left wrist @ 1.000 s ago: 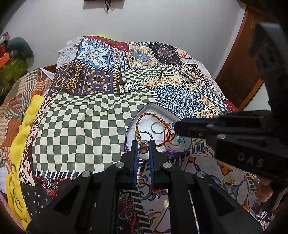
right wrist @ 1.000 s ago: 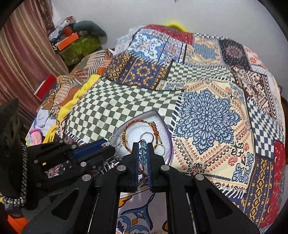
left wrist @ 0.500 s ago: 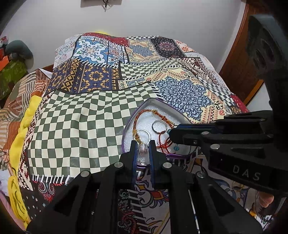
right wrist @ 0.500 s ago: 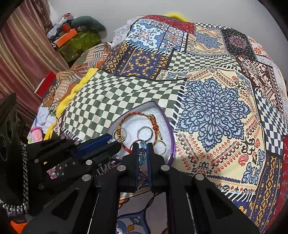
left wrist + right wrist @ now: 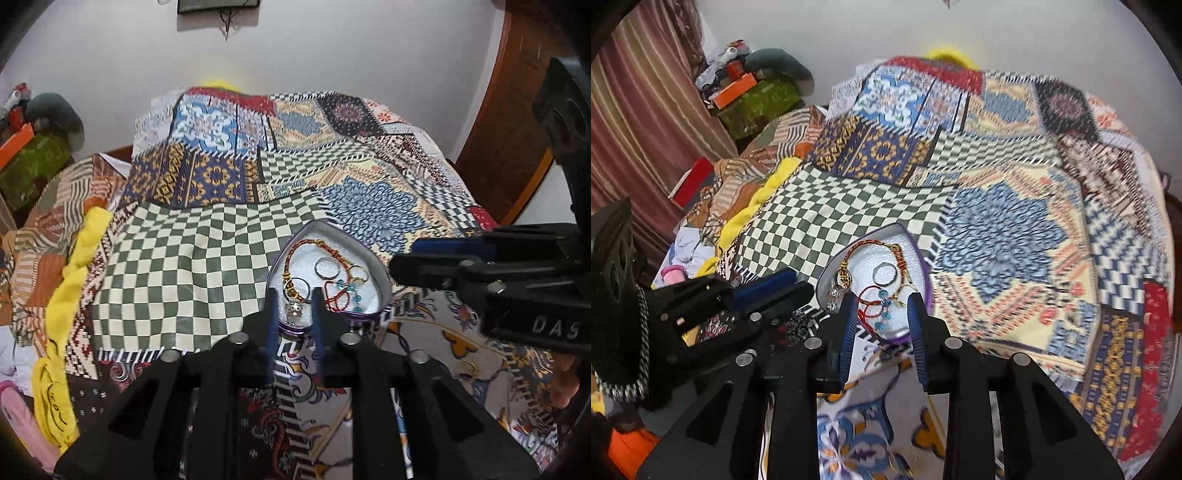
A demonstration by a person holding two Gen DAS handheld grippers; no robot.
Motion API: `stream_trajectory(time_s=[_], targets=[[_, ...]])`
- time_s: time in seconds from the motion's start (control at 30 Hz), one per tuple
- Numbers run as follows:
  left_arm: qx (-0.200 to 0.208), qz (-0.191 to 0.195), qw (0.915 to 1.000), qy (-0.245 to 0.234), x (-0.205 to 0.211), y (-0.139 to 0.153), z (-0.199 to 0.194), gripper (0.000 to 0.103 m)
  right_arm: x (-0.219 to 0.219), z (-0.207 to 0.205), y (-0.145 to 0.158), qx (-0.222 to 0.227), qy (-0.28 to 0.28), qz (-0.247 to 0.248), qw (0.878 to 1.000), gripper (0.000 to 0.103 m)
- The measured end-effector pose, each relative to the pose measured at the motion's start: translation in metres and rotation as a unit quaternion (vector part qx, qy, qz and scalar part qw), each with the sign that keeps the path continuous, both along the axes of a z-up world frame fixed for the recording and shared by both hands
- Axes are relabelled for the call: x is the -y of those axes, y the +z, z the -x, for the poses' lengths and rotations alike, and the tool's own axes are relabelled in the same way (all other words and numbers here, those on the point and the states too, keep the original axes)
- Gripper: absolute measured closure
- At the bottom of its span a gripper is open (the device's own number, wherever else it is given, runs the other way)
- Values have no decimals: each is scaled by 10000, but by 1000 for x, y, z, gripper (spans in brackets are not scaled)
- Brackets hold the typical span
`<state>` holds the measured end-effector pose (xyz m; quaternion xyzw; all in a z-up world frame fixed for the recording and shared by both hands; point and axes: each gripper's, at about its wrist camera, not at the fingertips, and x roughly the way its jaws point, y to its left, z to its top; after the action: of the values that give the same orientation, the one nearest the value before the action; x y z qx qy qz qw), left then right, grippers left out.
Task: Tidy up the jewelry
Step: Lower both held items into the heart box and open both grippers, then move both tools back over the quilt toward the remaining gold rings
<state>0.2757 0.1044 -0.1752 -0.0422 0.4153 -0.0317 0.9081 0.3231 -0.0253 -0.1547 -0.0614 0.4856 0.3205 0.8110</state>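
A heart-shaped tray with a purple rim (image 5: pixel 384 280) (image 5: pixel 921 254) lies on the patterned bedspread. It holds a red-gold bracelet (image 5: pixel 317 243), silver rings (image 5: pixel 327 266), a red cord with blue beads (image 5: pixel 345 291) (image 5: pixel 881 301) and a stone ring (image 5: pixel 294 309) (image 5: pixel 834 295). My left gripper (image 5: pixel 294 314) is open, its fingers either side of the stone ring at the tray's near edge. My right gripper (image 5: pixel 881 317) is open just above the blue-bead cord in the tray. Each gripper shows in the other's view, the right one (image 5: pixel 461 266) and the left one (image 5: pixel 761 295).
The bedspread (image 5: pixel 229 266) covers the whole bed. Yellow cloth (image 5: pixel 70 288) and striped fabric (image 5: pixel 55 206) lie along its left edge. Boxes and clutter (image 5: pixel 746 92) stand at the far left by a curtain. A wooden door (image 5: pixel 509 122) is at the right.
Both grippers have opened. The left one let the stone ring go at the tray's near edge, the right one dropped the blue-bead cord into the tray. Both pulled back slightly.
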Motion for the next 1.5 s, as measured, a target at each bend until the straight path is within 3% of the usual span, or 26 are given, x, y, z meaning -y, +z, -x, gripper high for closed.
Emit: stream_trajectory(time_s=[0.07,0.3,0.73,0.83,1.17,1.23,1.4,1.5], targets=[[112,6,9999,8,2,9,9,72,10,8,11,201,-15,55,9998,78],[143,11,9998,-146,15,22,24,70,49,26,30,541,-115,136,9984,76],[-280,34,9961,-834,63,2,45,67,80,34,-16,192,-27,612,9979,75],[-283,6,9957,-883,68,-1,49,57,77,36,-25,166,54,639,9978,75],[-398,86,9937,-1045,79,-14,48,56,73,37,-41,317,265,788,9960,75],[-432,80,9934,-1056,81,-18,46,56,72,39,-42,392,367,815,9952,77],[-520,29,9925,-1107,87,-24,45,56,69,39,-46,440,441,761,9952,93],[-539,37,9920,-1142,91,-23,47,56,66,40,-46,493,452,829,9943,94]])
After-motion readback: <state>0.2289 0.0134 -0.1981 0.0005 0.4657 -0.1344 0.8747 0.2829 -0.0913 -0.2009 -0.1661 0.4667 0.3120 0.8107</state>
